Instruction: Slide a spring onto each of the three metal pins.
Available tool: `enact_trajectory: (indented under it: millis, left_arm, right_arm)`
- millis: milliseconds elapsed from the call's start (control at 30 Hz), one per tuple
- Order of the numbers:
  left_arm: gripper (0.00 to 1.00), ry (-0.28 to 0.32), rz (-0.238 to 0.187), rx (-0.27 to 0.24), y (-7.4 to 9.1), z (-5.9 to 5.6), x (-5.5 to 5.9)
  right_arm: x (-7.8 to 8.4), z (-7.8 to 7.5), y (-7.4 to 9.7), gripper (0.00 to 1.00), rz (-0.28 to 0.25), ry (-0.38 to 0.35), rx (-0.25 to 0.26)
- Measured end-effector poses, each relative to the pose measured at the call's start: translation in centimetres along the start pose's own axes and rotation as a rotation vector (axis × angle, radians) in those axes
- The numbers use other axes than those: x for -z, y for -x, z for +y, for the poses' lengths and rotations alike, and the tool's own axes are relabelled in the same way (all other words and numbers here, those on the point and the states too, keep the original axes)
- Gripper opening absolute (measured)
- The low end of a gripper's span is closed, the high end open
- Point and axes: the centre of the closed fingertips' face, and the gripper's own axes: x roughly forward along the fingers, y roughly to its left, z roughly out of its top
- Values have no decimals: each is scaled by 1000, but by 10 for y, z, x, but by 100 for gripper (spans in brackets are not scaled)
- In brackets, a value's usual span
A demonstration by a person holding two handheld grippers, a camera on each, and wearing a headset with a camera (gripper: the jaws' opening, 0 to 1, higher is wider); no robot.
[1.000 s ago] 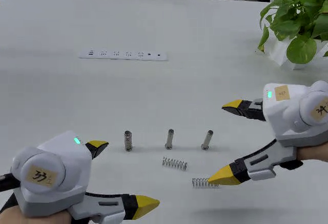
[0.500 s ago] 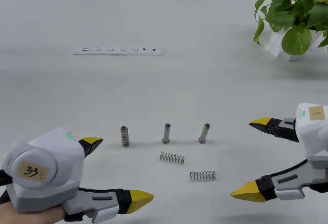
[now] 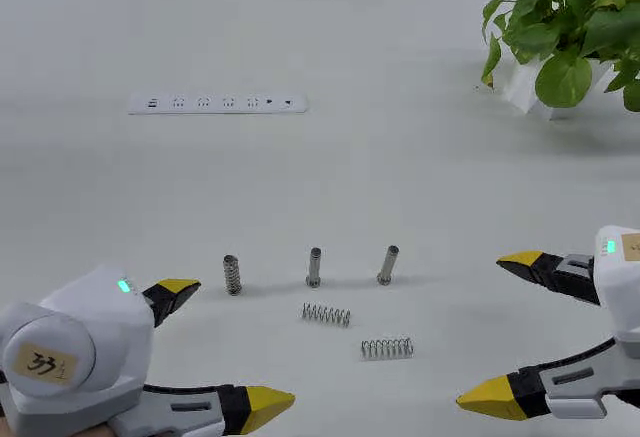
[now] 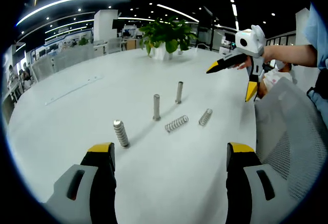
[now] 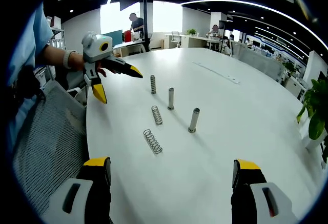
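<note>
Three metal pins stand in a row on the white table. The left pin (image 3: 232, 275) carries a spring; the middle pin (image 3: 314, 267) and right pin (image 3: 387, 265) are bare. Two loose springs lie in front of them: one (image 3: 326, 314) below the middle pin, another (image 3: 387, 348) further right. My left gripper (image 3: 225, 345) is open at the bottom left, empty. My right gripper (image 3: 510, 327) is open at the bottom right, empty, to the right of the nearer spring (image 5: 152, 141). In the left gripper view the sprung pin (image 4: 121, 133) is closest.
A white power strip (image 3: 217, 104) lies further back on the table. A potted green plant (image 3: 565, 32) stands at the back right. A mesh chair back (image 5: 38, 147) sits at the table's near edge.
My right gripper has pulled back to the right and down, away from the nearer loose spring. The left gripper has sunk slightly. The springs and pins have not moved.
</note>
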Motion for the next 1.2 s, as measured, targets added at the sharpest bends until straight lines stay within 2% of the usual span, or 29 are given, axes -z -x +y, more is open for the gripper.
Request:
enact_trajectory:
  millis: [67,167,367,700,800,933,1000,1200]
  left_arm:
    - [85,-36,-8,14,-4,-2,-4]
    - [80,-88,2,36,-13,-7,-9]
    - [70,-175,54,67,-30,-11,-9]
    - [50,-209,150,93,-58,-11,0]
    - [49,-231,169,92,-65,-11,-1]
    - [42,-225,185,89,-74,-9,-2]
    - [39,-232,210,85,-77,-8,0]
    - [29,-229,245,96,-81,-7,1]
  right_arm:
    - [1,2,1,99,-4,-6,4]
    - [3,5,3,99,-11,-18,10]
    - [9,10,4,99,-13,-43,14]
    - [15,19,5,99,-29,-83,19]
    - [15,19,5,99,-32,-89,22]
    - [16,20,5,98,-37,-95,24]
    - [16,21,4,98,-38,-98,21]
    - [18,24,4,98,-42,-107,19]
